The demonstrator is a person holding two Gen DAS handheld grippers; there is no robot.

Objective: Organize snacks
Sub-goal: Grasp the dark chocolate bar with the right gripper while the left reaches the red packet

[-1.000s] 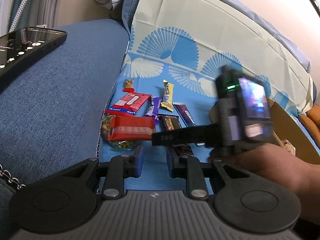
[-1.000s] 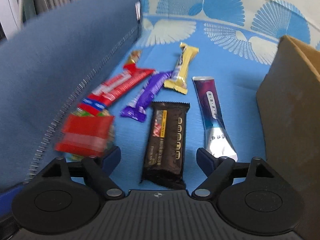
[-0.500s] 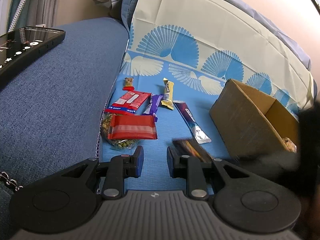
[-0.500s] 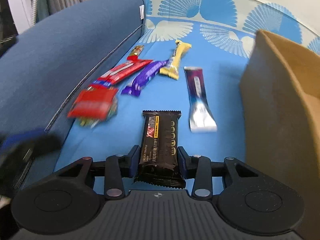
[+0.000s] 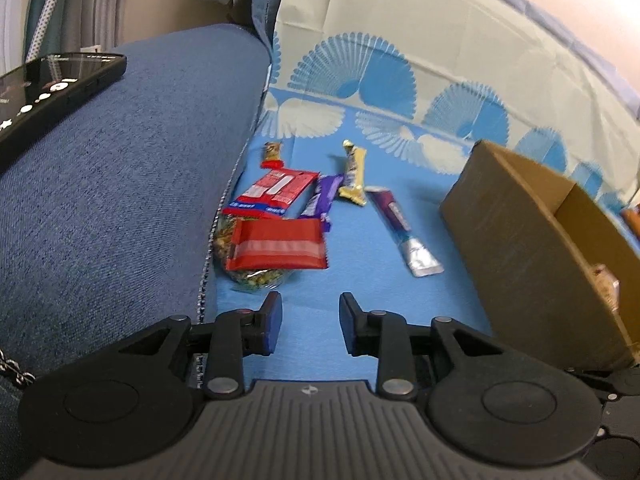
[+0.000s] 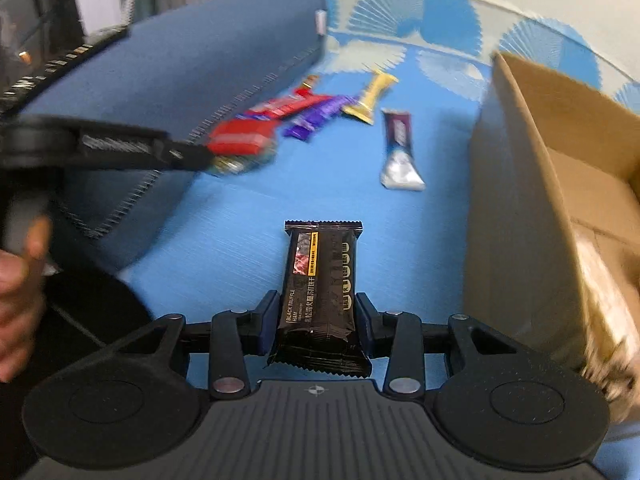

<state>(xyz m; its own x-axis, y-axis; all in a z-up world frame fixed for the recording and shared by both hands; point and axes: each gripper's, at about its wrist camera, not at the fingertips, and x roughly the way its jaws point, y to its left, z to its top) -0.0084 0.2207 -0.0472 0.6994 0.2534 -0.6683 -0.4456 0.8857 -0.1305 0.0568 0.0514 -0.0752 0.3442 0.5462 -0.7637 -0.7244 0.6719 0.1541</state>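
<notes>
My right gripper (image 6: 318, 320) is shut on a black snack bar (image 6: 320, 284) and holds it above the blue cloth, left of the open cardboard box (image 6: 516, 208). My left gripper (image 5: 309, 322) is open and empty, just short of a red packet (image 5: 276, 249) lying on a clear bag of nuts (image 5: 256, 278). Beyond lie a red-and-white wrapper (image 5: 276, 192), a purple bar (image 5: 320, 204), a yellow bar (image 5: 354, 178) and a purple-and-silver sachet (image 5: 400, 232). The box (image 5: 532, 240) stands at the right. The left gripper (image 6: 120, 148) also shows in the right wrist view.
A blue sofa arm (image 5: 120, 168) rises on the left with a black phone (image 5: 52, 88) on top. A fan-patterned cloth (image 5: 400, 80) covers the backrest. A wrapped snack (image 6: 608, 320) lies inside the box. A small red-tipped snack (image 5: 272, 156) lies by the arm.
My right gripper closed on the black bar, lifted it off the cloth and drew back toward the box. It left the left wrist view. My left gripper stayed put.
</notes>
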